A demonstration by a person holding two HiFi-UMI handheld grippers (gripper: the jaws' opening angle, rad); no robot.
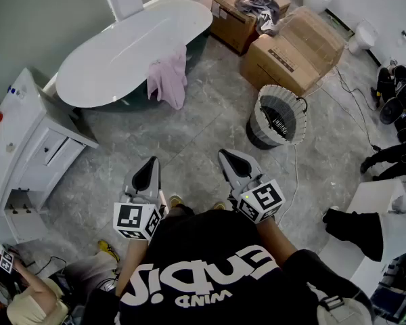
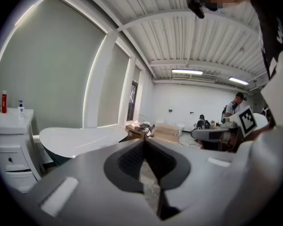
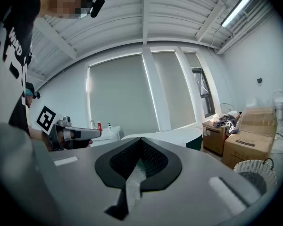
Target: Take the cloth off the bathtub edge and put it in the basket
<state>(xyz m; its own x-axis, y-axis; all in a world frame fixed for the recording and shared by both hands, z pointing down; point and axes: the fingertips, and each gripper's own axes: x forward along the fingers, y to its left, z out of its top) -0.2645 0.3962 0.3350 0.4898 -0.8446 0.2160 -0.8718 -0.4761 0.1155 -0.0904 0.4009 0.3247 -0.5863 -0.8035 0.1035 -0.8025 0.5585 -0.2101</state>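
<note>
Operator: Location of the cloth?

Technician: The pink cloth hangs over the near rim of the white bathtub, in the upper centre-left of the head view. One part lies on the rim and the rest hangs down the dark outer wall. No gripper touches it.

Operator: Location of the basket?

Technician: The basket stands upright on the grey floor at centre right, well apart from the cloth. It has a pale woven rim and a dark interior. Two cardboard boxes stand just behind it toward the upper right.

Operator: State of the grippers?

Technician: The left gripper and the right gripper are side by side in the lower centre, near the person's body, both well short of the bathtub. In the left gripper view the fingertips are pressed together with nothing between them. The right gripper view shows the same condition: tips closed, no object held.

Operator: Other items?

Technician: A white vanity cabinet occupies the left edge, beside the bathtub.
</note>
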